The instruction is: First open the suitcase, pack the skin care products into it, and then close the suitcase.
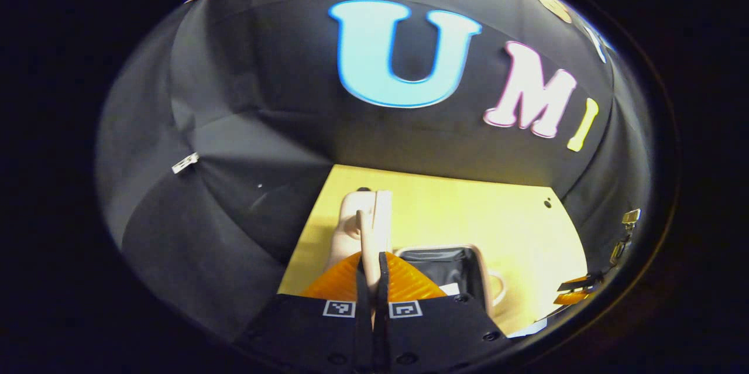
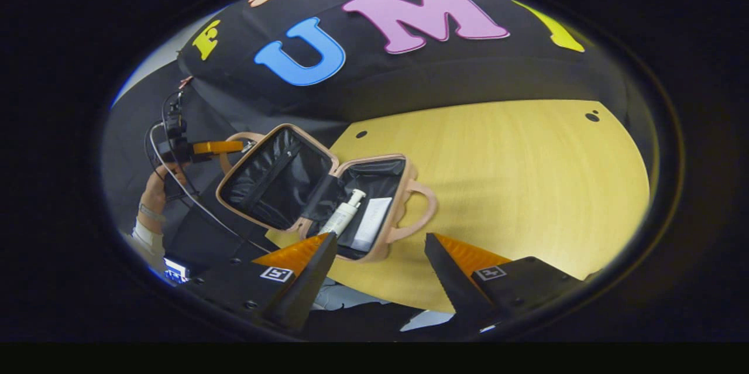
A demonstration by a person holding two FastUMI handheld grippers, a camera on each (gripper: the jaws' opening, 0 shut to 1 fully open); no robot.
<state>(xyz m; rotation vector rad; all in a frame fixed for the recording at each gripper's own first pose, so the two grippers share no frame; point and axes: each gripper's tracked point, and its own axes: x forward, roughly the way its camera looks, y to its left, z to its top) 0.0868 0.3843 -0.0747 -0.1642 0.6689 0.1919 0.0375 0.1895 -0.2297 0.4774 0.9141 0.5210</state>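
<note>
Left gripper jaws pinch the lid handle of the open suitcase; right gripper jaws spread above the counter

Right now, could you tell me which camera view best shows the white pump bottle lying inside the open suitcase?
The right gripper view: the white pump bottle lies in plain sight in the black-lined base of the open beige suitcase, beside a pale flat box. In the left gripper view, that gripper's own fingers block the suitcase's interior, and I cannot make out the bottle.

One suitcase, one pump bottle, one box — two tongs.
</note>
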